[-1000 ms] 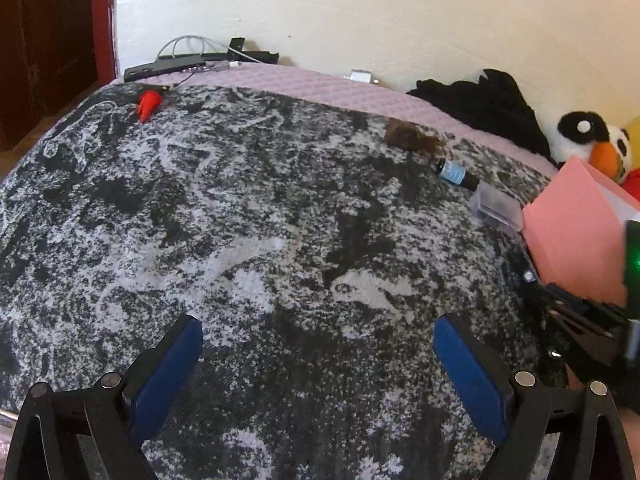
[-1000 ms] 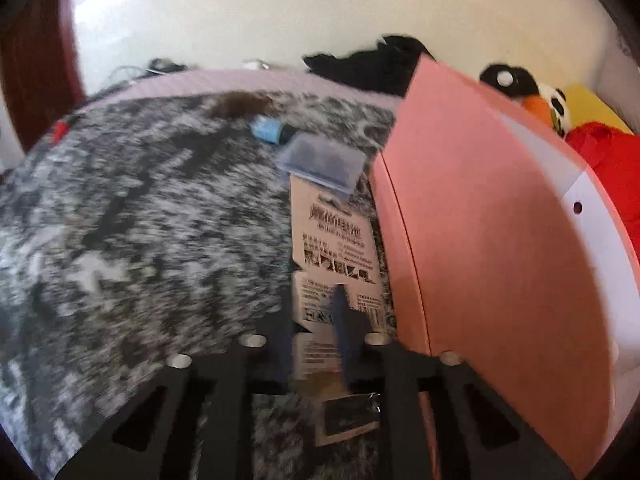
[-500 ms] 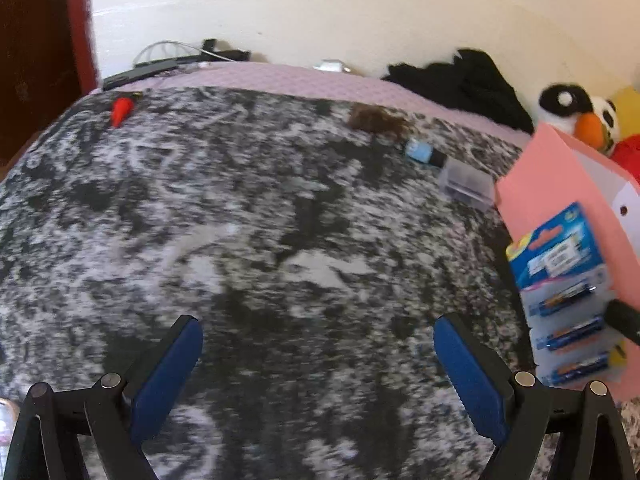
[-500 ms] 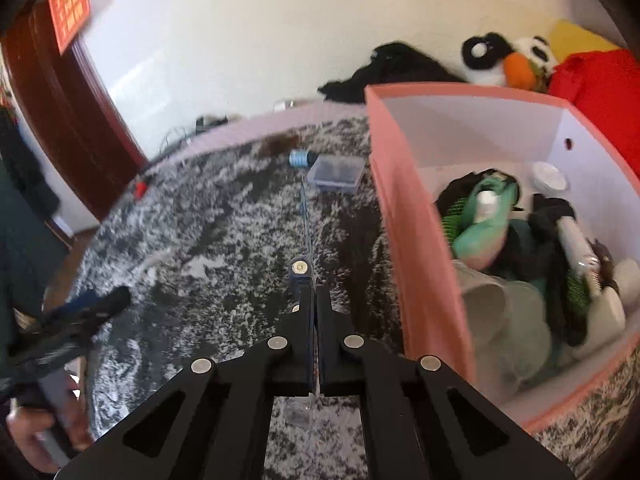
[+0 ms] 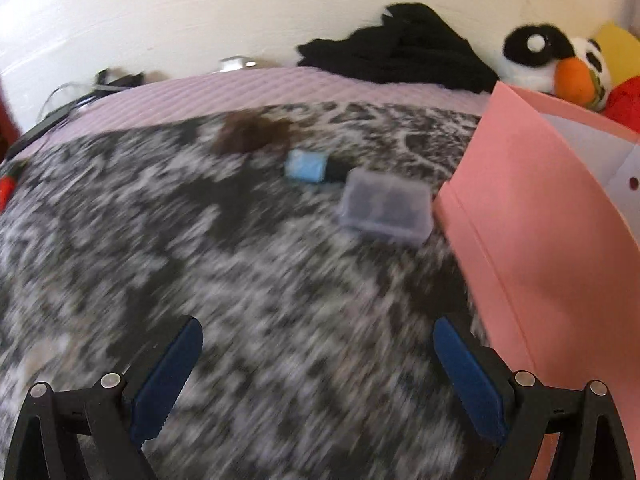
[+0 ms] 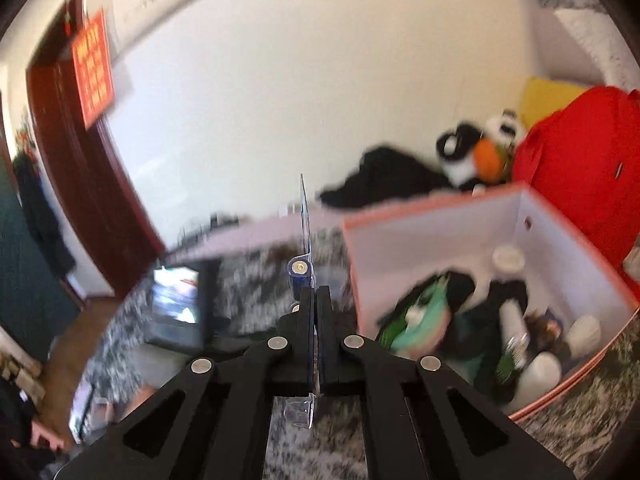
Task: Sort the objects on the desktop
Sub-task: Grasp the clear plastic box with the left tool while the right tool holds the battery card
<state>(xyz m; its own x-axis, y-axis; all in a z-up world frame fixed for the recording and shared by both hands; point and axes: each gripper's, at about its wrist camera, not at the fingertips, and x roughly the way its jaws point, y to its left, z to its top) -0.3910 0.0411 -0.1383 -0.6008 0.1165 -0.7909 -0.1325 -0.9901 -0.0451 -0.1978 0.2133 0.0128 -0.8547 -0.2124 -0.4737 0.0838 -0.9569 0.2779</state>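
Right wrist view: we are pinching a flat battery pack [image 6: 305, 236] edge-on in our right gripper [image 6: 315, 300], now lifted above the mottled blanket [image 6: 248, 280] beside the pink box [image 6: 472, 216]. Our left gripper [image 5: 318, 364] is spread wide, nearer the clear case [image 5: 384, 210] than before.

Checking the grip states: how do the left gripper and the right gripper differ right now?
The left gripper stands wide open and empty over the speckled black-and-white blanket; the right gripper is shut on a thin clear-plastic battery blister pack, seen edge-on beside the pink cardboard box. Both have black frames.
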